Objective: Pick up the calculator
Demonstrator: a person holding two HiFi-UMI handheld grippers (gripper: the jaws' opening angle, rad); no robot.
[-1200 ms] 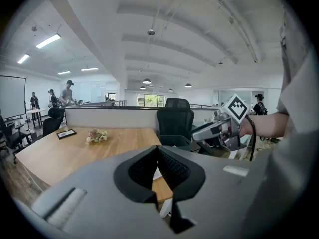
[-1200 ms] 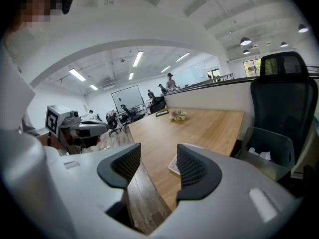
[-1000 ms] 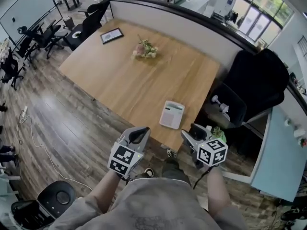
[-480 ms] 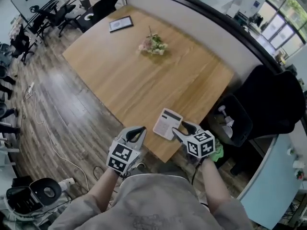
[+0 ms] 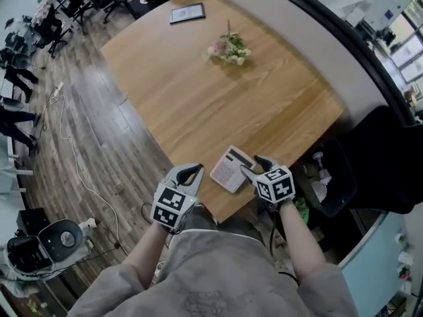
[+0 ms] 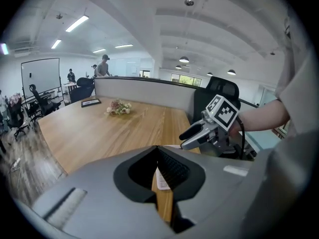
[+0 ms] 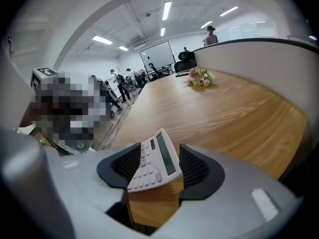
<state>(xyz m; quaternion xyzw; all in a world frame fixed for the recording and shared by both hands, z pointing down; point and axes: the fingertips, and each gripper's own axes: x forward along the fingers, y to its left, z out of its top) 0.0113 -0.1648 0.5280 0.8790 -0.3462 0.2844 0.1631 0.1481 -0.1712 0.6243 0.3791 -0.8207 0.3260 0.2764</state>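
Tabletop of pale, long-grained wood [image 5: 218, 91] fills most of the head view, with a small bunch of pink and white flowers [image 5: 229, 47] far up its middle.

At the near corner, the grey two-jaw right gripper [image 5: 254, 166] with its black-and-white marker cube is held low over the edge. Its jaws stand wide apart, one on each long side of the calculator, and are not closed on it. The matching left gripper [image 5: 190, 170] hangs just off the table's edge, near the calculator. Its jaws are parted too and hold nothing.

The flat white plastic calculator with pale keys and a dark display strip [image 5: 230, 169] lies on the table by that near corner, between the ribbed black pads [image 7: 197, 166] of the right gripper.

It looks light and stiff, with a smooth casing that may slide on the wood if it is nudged before the pinch lands. The long side edges look the best place to grip. Pressure there would keep off the keys and display.

The calculator's near end and underside are hidden behind the right gripper's body. It is hard to tell whether the left-hand pad already touches the casing. The left gripper view shows only a sliver of the calculator.
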